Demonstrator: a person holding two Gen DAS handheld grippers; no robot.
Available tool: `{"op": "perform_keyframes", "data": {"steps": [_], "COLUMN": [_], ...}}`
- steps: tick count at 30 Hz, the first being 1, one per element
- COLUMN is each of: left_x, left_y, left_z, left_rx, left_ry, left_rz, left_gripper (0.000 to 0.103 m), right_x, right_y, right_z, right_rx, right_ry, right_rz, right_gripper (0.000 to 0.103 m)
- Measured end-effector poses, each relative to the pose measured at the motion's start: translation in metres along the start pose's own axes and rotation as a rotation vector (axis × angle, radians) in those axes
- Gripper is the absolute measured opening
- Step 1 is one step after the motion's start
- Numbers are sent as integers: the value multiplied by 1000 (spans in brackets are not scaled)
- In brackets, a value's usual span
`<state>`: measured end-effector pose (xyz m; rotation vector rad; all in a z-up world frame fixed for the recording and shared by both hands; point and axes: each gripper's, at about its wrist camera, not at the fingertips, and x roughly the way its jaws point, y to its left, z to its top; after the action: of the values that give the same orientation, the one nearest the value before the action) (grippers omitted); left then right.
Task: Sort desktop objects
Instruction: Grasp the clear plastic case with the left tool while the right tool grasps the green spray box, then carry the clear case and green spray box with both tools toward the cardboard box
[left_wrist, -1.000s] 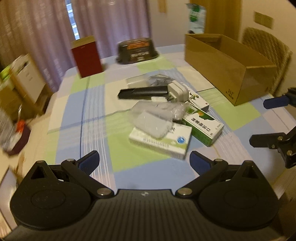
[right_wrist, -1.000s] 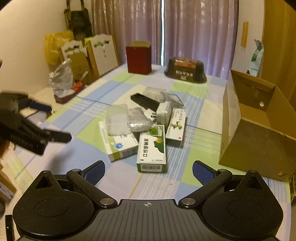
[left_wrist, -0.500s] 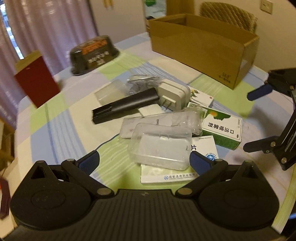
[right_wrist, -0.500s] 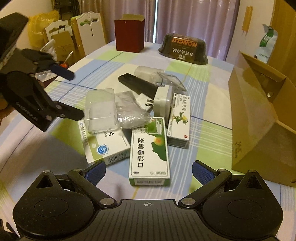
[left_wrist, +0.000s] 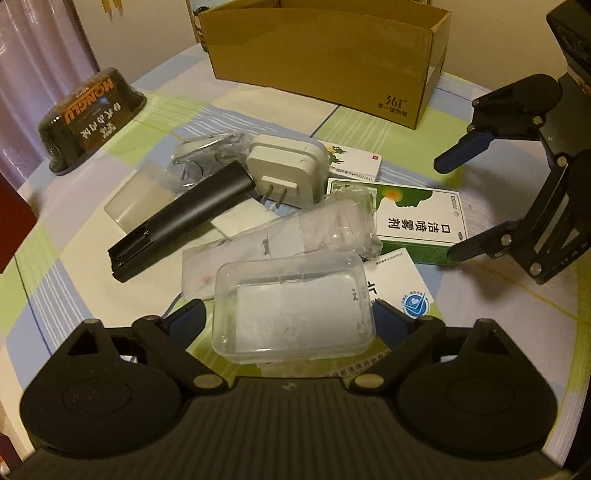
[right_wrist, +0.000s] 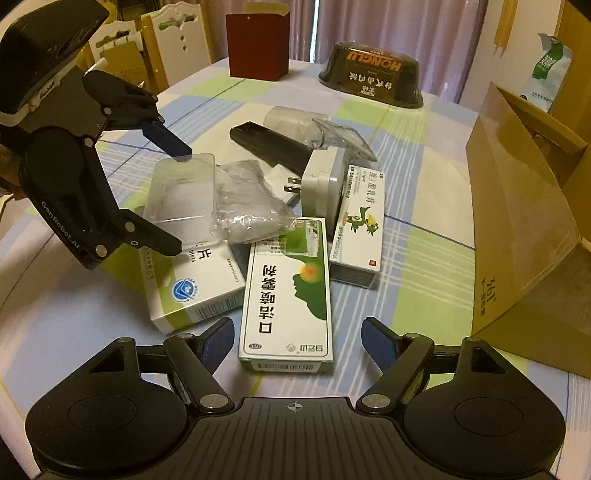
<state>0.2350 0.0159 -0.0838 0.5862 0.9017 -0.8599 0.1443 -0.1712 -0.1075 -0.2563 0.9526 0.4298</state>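
Clear plastic rectangular case (left_wrist: 293, 308) lies on top of the pile at mid-table, on a white-and-green medicine box (right_wrist: 192, 282). Left gripper (left_wrist: 291, 319) spread wide, one finger to each side of the case, contact not discernible. Right gripper (right_wrist: 297, 338) likewise released, straddling the near end of a green-and-white spray box (right_wrist: 286, 291). White plug adapter (left_wrist: 286, 168) and black flat bar (left_wrist: 181, 218) lie behind. Open brown cardboard box (left_wrist: 321, 59) stands at the far edge of the checked tablecloth (right_wrist: 417, 266).
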Motion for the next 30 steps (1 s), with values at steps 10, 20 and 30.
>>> {"op": "perform_keyframes", "data": {"steps": [10,20,30], "left_x": [0,-14,-14], "left_y": [4,-8,-24], "left_z": [-1,-5,-14], "left_rx": [-31,-53,-65], "left_ry": [8,-13,-13], "left_rz": [-24,-44,-39], "left_gripper": [84,84,84], "right_x": [18,1,-5], "right_y": [1,-5,0], "right_z": [9,-3,-21], "right_rx": [-8,-12,-26], "right_ry": [23,94,81], "right_rz": [17,20,-19], "right_gripper": [75,55,73]}}
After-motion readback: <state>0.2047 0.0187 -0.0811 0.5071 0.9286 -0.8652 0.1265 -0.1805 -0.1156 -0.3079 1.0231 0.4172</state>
